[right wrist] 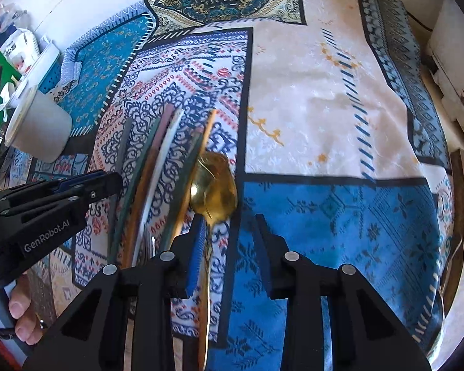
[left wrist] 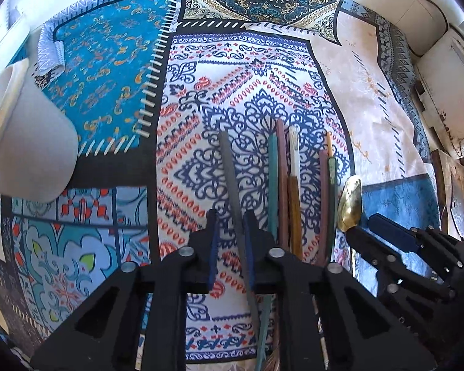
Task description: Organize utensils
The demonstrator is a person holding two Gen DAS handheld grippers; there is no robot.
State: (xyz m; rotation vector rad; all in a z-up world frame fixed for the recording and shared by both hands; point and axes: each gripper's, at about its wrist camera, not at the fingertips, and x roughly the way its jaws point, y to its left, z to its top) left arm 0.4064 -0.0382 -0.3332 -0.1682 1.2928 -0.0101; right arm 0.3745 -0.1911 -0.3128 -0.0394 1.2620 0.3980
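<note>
Utensils lie in a loose row on the patterned cloth covering the table, and both grippers are right among them. The left gripper has its jaws parted only a little, and the grey stick runs straight up between the blue pads; it lies against the right pad, with a gap on the left side, so whether it is truly pinched I cannot tell. Just to the right of that gripper sit the other sticks side by side: a teal stick, a brown stick, a white-tipped stick and a dark green stick, all pointing away from the camera.

Over to the right gripper: jaws wide apart, nothing clamped. The gold spoon has its bowl just ahead of the fingertips, and its thin handle runs back down along the inner face of the left finger, seemingly brushing the blue pad. The other finger is well clear of it, over the blue patch of cloth.

Further out on the left, a white cup stands on the cloth, well apart from the row.
</note>
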